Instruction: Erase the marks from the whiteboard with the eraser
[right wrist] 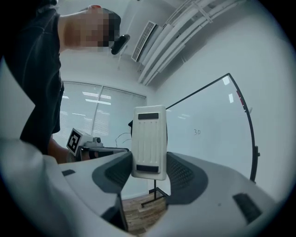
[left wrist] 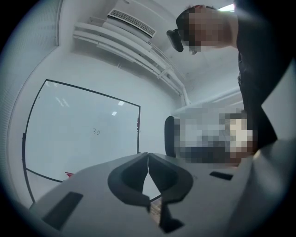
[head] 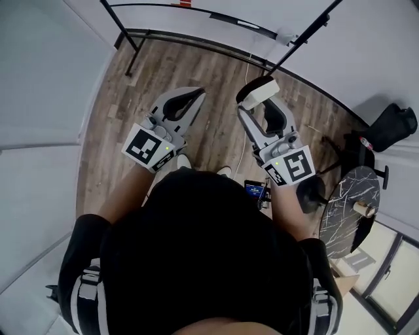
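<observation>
The whiteboard [left wrist: 78, 139] stands ahead in its black frame, a small mark reading "30" [left wrist: 95, 132] near its middle. The same mark [right wrist: 197, 132] appears on the whiteboard [right wrist: 217, 139] in the right gripper view. My right gripper [right wrist: 149, 170] is shut on a white eraser [right wrist: 149, 141], which stands upright between the jaws. From the head view, the eraser [head: 260, 92] sticks out of the right gripper [head: 256, 105], well short of the board's top edge [head: 196, 11]. The left gripper [left wrist: 148, 159] is shut with nothing in it, and it is held beside the right one [head: 180, 105].
Black stand legs [head: 131, 49] of the board reach onto the wooden floor. A round marble-topped table [head: 350, 209] and a black bag [head: 393, 124] are at the right. A dark chair back [left wrist: 170, 136] stands right of the board.
</observation>
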Tool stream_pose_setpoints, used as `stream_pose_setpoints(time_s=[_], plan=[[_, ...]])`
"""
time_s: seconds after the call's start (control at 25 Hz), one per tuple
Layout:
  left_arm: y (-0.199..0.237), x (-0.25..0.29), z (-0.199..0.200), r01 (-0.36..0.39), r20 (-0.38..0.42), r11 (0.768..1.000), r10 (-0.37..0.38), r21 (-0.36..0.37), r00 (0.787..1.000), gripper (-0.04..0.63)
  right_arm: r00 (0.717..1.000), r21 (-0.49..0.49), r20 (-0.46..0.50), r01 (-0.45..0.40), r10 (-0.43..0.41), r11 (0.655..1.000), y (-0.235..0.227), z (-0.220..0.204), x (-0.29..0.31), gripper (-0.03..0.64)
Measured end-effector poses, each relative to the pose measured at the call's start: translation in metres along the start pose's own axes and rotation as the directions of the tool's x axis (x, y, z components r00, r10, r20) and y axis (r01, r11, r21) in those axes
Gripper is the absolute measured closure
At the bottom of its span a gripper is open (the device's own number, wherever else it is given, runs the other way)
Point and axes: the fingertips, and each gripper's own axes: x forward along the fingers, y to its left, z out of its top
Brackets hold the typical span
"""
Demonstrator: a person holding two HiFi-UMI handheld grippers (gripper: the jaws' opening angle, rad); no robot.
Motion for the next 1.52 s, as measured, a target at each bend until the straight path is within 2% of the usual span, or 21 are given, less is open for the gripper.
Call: stream_pose_setpoints(time_s=[0.32,0.64,0.92,1.2,1.52], plan=[[0.048,-0.041,0.003,-0.021,0.028,1.000,0.021,0.000,0.999,0.588,0.999,0.037,0.019,-0.034,0.033,0.999,0.031,0.005,0.049,0.387],[0.109,-0.086,-0.003,-0.047,0.011,0.999,0.047,-0.015,0.999,0.588,0.999,-0.080,0.007,-0.037,0.037,0.996,0.073,0.004,0.114,0.387],[0.152,-0.102,-0.001,-0.064,0.023,0.998,0.064,-0.017,0.998,0.588,0.998,-0.150,-0.050,-0.052,0.045,0.987,0.087,-0.006,0.158,0.387],[0.190,-0.085,-0.003,-0.082,0.024,0.996,0.082,-0.021,0.996,0.588,0.997,-0.169,-0.060,-0.055,0.045,0.984,0.062,-0.011,0.197,0.387],[0.244,-0.028,0.005,-0.088,0.018,0.996,0.088,-0.004,0.996,0.588,0.995,-0.123,-0.061,-0.081,0.074,0.989,-0.004,-0.024,0.253,0.387]])
